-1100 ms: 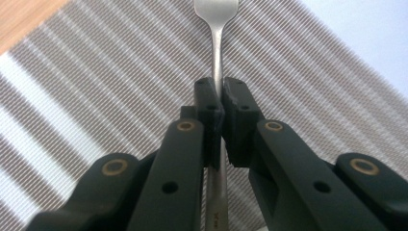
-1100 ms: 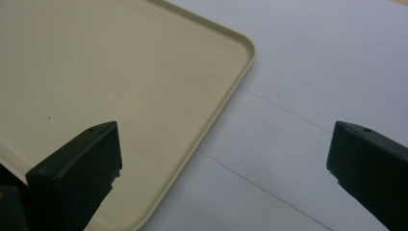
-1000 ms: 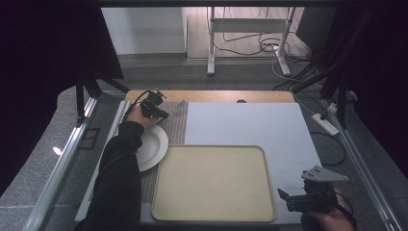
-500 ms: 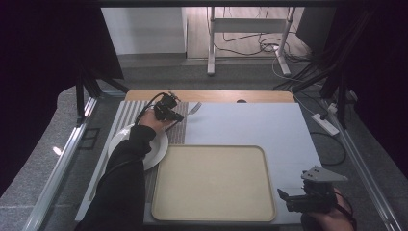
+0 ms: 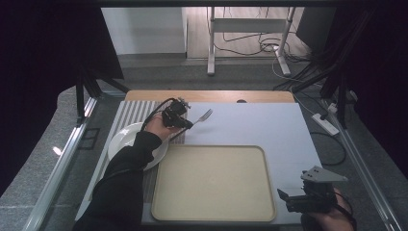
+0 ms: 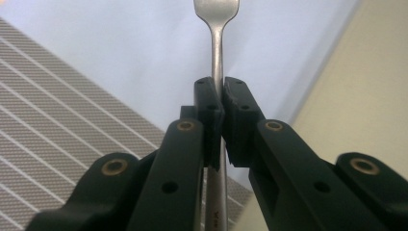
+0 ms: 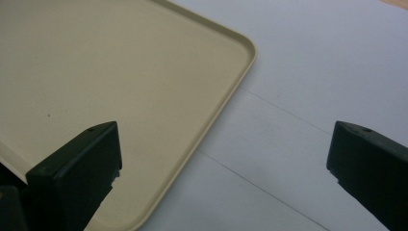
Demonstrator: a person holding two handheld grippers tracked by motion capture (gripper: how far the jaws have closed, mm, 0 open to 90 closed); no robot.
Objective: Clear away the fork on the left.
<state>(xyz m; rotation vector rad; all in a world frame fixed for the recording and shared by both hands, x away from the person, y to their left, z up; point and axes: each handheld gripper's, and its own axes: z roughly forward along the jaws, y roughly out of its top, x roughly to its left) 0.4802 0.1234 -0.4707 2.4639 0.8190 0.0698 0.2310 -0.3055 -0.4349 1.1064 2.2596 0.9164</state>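
A fork [image 5: 200, 118] is clamped by its handle in the left tool [image 5: 185, 123], jaws closed tight on the metal; in the left gripper view the fork [image 6: 217, 53] is seen pinched between both pads, tines pointing away. It is held over the grey table cover [image 5: 255, 122], just beyond the beige tray [image 5: 211, 211]. A white plate [image 5: 122, 139] is partly covered by the sleeve. The right tool [image 5: 284, 198] is held wide open and empty beside the tray's near right corner [image 7: 243, 57].
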